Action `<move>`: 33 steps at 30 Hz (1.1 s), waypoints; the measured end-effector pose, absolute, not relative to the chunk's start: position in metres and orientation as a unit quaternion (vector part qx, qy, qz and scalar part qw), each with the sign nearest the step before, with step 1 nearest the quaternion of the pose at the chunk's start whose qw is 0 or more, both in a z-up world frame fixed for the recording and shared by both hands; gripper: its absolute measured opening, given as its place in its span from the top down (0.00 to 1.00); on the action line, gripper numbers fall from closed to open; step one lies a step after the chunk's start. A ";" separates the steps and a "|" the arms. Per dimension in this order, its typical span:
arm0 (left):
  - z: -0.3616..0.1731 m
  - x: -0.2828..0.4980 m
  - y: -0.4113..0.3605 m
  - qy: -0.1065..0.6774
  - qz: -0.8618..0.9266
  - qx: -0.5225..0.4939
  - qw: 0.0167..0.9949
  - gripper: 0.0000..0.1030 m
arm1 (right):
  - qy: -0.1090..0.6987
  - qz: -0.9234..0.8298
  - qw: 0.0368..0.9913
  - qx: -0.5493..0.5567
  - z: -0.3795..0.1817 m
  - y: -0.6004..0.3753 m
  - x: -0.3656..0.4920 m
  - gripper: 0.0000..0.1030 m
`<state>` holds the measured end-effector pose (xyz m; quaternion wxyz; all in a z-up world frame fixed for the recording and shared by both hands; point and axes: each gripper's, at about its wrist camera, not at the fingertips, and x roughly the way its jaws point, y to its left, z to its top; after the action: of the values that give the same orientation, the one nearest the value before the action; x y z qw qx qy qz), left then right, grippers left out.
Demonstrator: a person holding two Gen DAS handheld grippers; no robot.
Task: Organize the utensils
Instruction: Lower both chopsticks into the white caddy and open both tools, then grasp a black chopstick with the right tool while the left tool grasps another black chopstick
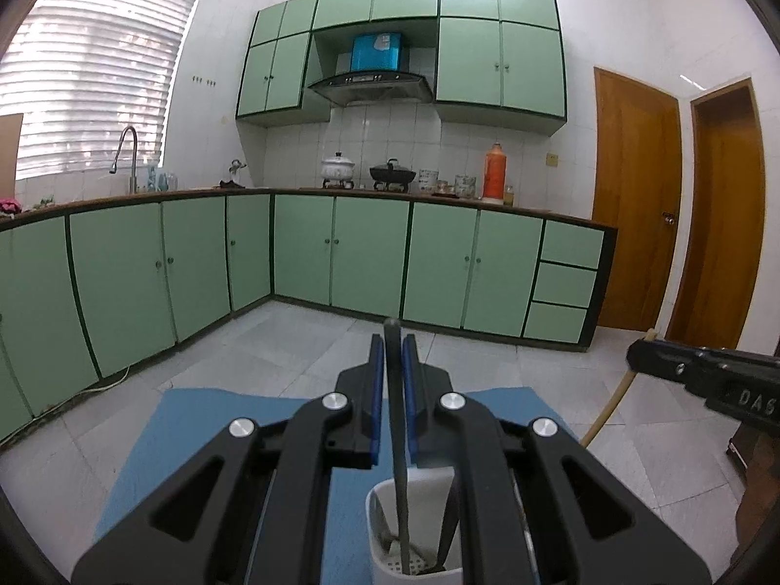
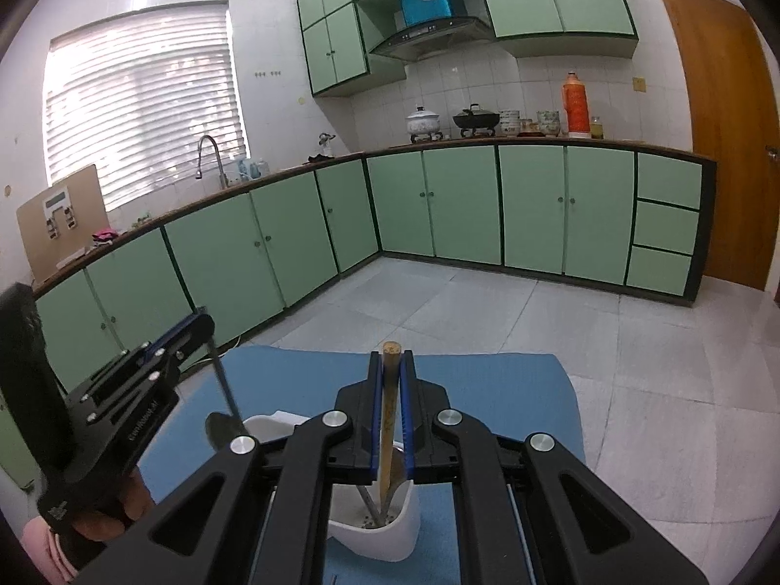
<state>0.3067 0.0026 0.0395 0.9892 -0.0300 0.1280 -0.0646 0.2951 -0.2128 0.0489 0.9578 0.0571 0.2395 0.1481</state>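
Glossy white plastic holder (image 1: 385, 526), wooden handle (image 2: 390, 409)

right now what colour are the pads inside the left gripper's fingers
Blue pads, clearest in the left wrist view, on the black left gripper.

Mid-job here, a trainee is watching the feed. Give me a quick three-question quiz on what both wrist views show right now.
1. True or false: the left gripper is shut on a grey-handled utensil.
2. Multiple choice: the utensil in the right gripper has a handle that is A) orange plastic, B) pale wood or bamboo, C) bare wire.
3. Fill in: the white utensil holder stands on a ____ mat.

Key: 1 true. 2 B, the wooden-handled utensil sits between the blue pads, its lower end in the holder. 3 blue.
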 end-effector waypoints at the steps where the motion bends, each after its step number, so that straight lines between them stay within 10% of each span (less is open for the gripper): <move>1: 0.039 0.306 0.004 0.128 -0.064 -0.032 0.989 0.91 | 0.240 0.146 0.958 0.056 0.050 -0.213 0.296 0.92; 19: 0.055 0.225 0.022 0.104 -0.062 -0.040 0.992 0.20 | 0.173 0.080 0.981 0.031 0.057 -0.226 0.226 0.25; 33: -0.016 0.125 0.024 0.174 -0.071 -0.013 0.982 0.12 | 0.196 0.057 0.979 0.021 -0.020 -0.224 0.118 0.23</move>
<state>0.1252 0.0237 -0.0163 0.9820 -0.0127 0.1744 -0.0708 0.1183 -0.2242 -0.0197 0.9787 0.0207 0.1960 0.0567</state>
